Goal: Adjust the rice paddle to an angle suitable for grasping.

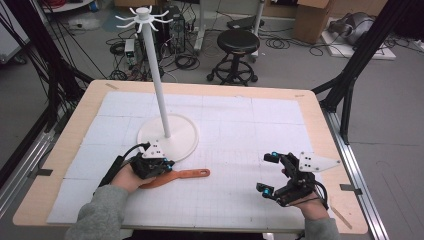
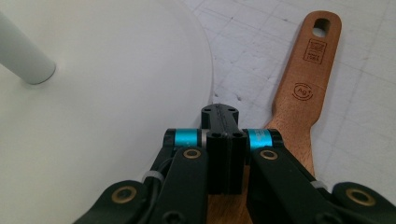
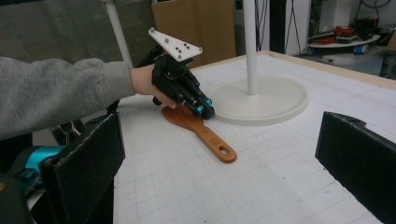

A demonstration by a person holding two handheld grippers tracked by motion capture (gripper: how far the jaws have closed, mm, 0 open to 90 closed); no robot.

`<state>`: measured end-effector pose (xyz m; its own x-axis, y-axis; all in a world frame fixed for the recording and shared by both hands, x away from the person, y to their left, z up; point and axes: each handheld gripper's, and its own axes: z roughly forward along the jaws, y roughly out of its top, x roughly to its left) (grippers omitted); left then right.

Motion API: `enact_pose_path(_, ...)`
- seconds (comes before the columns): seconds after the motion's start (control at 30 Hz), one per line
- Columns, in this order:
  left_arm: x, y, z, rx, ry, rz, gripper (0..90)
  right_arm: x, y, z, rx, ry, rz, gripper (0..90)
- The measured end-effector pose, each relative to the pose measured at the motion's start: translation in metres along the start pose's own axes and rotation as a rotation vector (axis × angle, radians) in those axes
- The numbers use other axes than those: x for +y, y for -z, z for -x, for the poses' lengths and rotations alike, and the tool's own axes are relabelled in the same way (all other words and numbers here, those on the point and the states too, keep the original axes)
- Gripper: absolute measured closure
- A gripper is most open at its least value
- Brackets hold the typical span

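White gridded mat on a wooden table, cluttered lab floor behind; I have my left gripper down on a spatula.

From the high view, my left gripper (image 1: 167, 163) sits lower left of centre, clenched on the wooden spatula (image 1: 187, 174), which lies flat on the mat (image 1: 240, 130) just below the rack base (image 1: 187, 137); my right gripper (image 1: 267, 173), lower right, stands released and well apart. Left gripper view: jaws are pressed together on the spatula's wide end (image 2: 299, 98), beside the base (image 2: 116, 93). Right gripper view: my own jaws gape at the bottom corners, and the left gripper (image 3: 205, 109) pins the spatula (image 3: 205, 133) at centre.
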<state>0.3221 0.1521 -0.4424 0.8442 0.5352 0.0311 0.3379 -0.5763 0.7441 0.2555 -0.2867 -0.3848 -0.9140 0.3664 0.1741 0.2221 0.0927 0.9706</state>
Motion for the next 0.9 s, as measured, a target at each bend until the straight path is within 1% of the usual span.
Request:
enact_pose_path(0.03, -0.001, 0.001, 0.000, -0.009, 0.005, -0.002, 89.9, 0.000, 0.000, 0.000, 0.000, -0.002, 0.001, 0.0)
enact_pose_path(0.07, -0.001, 0.002, 0.001, -0.014, 0.000, -0.009, 89.9, 0.000, 0.000, 0.000, 0.000, 0.000, 0.000, 0.0)
enact_pose_path(0.13, -0.001, 0.002, 0.002, -0.016, 0.001, -0.004, 89.9, 0.000, 0.000, 0.000, 0.001, -0.001, 0.001, 0.0)
enact_pose_path(0.17, -0.001, 0.003, 0.003, -0.018, -0.010, -0.013, 89.9, 0.000, 0.000, 0.000, -0.001, 0.000, 0.004, 0.0)
enact_pose_path(0.27, -0.001, 0.004, 0.007, -0.023, -0.021, -0.022, 89.9, -0.001, 0.000, 0.001, 0.000, -0.004, 0.002, 0.0)
enact_pose_path(0.33, -0.001, 0.006, 0.010, -0.026, -0.040, -0.030, 89.9, -0.001, 0.000, 0.000, -0.002, -0.006, -0.001, 0.0)
enact_pose_path(0.37, -0.001, 0.007, 0.013, -0.023, -0.061, -0.039, 89.9, -0.001, 0.001, 0.000, -0.002, -0.005, -0.001, 0.0)
enact_pose_path(0.4, -0.001, 0.007, 0.013, -0.023, -0.061, -0.039, 89.9, -0.001, 0.001, 0.000, -0.002, -0.005, -0.001, 0.0)
enact_pose_path(0.43, -0.002, 0.008, 0.015, -0.028, -0.069, -0.047, 90.0, -0.001, 0.001, 0.000, -0.004, -0.009, -0.003, 0.0)
enact_pose_path(0.47, -0.002, 0.009, 0.017, -0.021, -0.081, -0.048, 90.0, -0.001, 0.001, 0.000, -0.004, -0.009, -0.003, 0.0)
enact_pose_path(0.6, -0.003, 0.011, 0.024, -0.023, -0.102, -0.053, 90.0, -0.001, 0.001, 0.000, -0.001, -0.009, -0.008, 0.0)
enact_pose_path(0.63, -0.007, 0.013, 0.026, -0.033, -0.093, -0.034, 90.0, -0.001, 0.001, 0.000, -0.001, -0.008, -0.009, 0.0)
enact_pose_path(0.67, -0.007, 0.013, 0.026, -0.033, -0.093, -0.034, 90.0, -0.001, 0.001, 0.000, -0.001, -0.008, -0.009, 0.0)
enact_pose_path(0.7, -0.010, 0.014, 0.025, -0.047, -0.082, -0.019, 90.0, -0.002, 0.000, 0.000, -0.003, -0.006, -0.003, 0.0)
enact_pose_path(0.73, -0.014, 0.015, 0.026, -0.050, -0.065, 0.006, 90.0, -0.002, 0.001, 0.000, -0.004, -0.008, -0.008, 0.0)
enact_pose_path(0.83, -0.022, 0.018, 0.030, -0.061, -0.061, 0.045, 90.0, -0.002, 0.000, 0.000, -0.003, -0.006, -0.006, 0.0)
enact_pose_path(0.9, -0.024, 0.020, 0.032, -0.067, -0.062, 0.046, 90.0, -0.002, 0.000, 0.000, -0.004, -0.010, -0.006, 0.0)
